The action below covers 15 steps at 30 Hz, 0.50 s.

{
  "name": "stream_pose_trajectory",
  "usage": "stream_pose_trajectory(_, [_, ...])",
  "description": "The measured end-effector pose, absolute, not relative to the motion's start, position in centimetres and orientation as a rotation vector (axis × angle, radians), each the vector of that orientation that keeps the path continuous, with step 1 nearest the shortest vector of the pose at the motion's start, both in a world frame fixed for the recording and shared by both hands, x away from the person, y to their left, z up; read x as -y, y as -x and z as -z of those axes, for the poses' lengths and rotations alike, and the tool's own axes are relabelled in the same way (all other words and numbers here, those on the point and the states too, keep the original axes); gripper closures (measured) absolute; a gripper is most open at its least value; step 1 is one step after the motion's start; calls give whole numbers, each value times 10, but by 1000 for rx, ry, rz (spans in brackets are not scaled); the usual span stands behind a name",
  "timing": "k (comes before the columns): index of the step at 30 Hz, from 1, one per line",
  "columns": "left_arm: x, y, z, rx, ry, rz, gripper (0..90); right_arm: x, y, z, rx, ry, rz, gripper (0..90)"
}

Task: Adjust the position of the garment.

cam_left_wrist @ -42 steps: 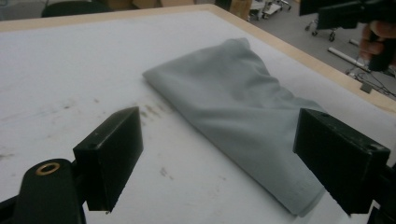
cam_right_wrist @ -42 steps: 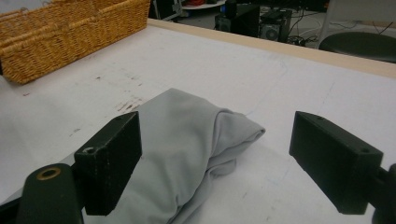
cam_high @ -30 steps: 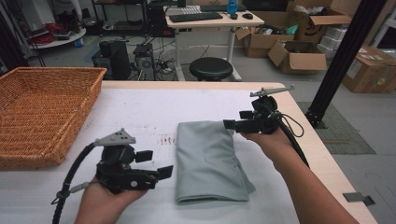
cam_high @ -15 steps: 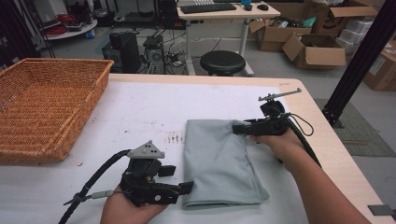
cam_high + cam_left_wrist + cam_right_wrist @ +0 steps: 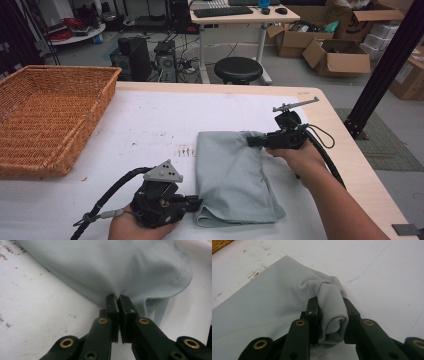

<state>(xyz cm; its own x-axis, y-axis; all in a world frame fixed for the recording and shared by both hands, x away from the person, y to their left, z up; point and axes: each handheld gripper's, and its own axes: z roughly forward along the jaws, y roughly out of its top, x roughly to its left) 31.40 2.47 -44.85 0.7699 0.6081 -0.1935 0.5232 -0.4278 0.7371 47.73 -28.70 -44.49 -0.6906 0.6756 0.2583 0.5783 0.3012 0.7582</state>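
A basket (image 5: 47, 117) sits at the tabletop's (image 5: 150, 115) left edge. The left gripper (image 5: 192, 204) is clamped tight on the cloth's (image 5: 230, 175) near-left corner; the right gripper (image 5: 252, 142) pinches a bunched far-right corner, probably to lift or fold the cloth lying mid-tabletop.

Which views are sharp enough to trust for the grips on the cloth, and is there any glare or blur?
High view: even light, no glare, slightly soft on the grey cloth and wicker basket. Left gripper view: left tongs crisp, weave and hem stitching readable. Right gripper view: right tongs and bunched fold sharp, far table softer.
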Motion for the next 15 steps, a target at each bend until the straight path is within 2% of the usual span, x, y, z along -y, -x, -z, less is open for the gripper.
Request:
stream_pose_trajectory(7, [-49, -322, 443, -828, -2124, -129, 879, 272, -476, 441, -2395, -1153, -1345, 737])
stream_pose_trajectory(15, [-92, -336, 439, -806, -2144, -138, 878, 234, -482, 443, -2366, -1179, -1350, 737])
